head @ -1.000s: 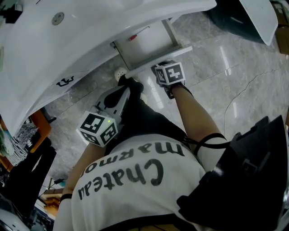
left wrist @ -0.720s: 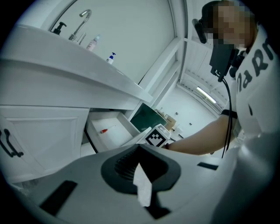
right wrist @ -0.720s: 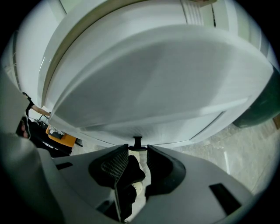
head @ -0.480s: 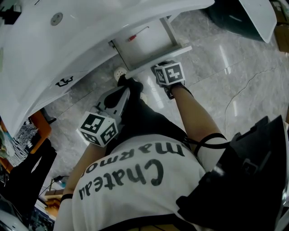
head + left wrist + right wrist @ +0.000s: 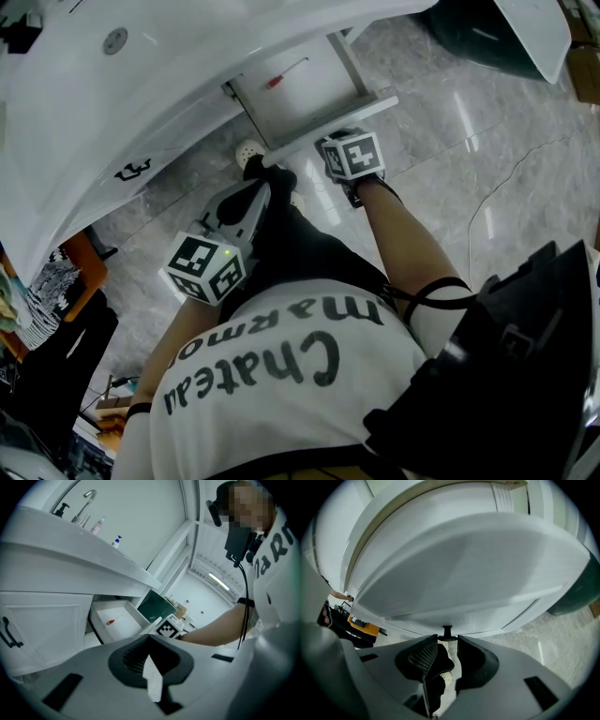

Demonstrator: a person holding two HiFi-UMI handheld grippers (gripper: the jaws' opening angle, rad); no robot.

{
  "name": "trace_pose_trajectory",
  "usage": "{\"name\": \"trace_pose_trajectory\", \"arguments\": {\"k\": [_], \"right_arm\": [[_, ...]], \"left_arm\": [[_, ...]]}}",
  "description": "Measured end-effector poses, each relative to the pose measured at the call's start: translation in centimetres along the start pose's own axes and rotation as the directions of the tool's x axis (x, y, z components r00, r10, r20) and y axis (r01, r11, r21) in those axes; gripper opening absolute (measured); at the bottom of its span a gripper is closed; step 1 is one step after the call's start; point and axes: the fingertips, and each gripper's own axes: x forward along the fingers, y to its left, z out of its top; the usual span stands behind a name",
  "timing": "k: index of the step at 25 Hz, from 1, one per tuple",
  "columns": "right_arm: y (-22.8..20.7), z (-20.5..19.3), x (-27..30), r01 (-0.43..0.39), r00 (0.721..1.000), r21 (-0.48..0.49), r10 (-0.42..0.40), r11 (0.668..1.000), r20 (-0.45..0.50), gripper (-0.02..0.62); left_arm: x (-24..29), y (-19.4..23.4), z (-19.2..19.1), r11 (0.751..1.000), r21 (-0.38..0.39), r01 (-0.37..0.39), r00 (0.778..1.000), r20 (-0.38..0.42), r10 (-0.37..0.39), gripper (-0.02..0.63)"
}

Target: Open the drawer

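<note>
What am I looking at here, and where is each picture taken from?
A person holds two hand-held grippers, each carrying a marker cube and a camera. One picture comes from a head camera looking steeply down; the other two look along each gripper's jaws. The right gripper is closed on the black handle of a white drawer below a sink counter. The drawer stands open, with a small red item inside. The left gripper hangs nearby, jaws together, holding nothing.

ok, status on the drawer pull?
Right tongs shut on the handle. Left tongs shut, empty, off the drawer. Drawer partly out, small red item inside. Nothing seen in the way.
</note>
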Motion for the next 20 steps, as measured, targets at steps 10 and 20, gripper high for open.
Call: {"name": "trace_pose_trajectory", "arguments": {"k": [10, 20], "right_arm": [[-0.1, -0.2, 0.2, 0.008, 1.0, 0.024, -0.008, 1.0, -0.007, 0.141], [0.1, 0.1, 0.7, -0.022, 1.0, 0.159, 0.025, 0.987, -0.013, 0.15]], "left_arm": [[-1.0, 0.0, 0.2, 1.0, -0.001, -0.023, 1.0, 0.014, 0.023, 0.008], [-2.8, 1.2, 2.7, 0.997, 0.024, -0.075, 0.997, 0.035, 0.074, 0.008]]}}
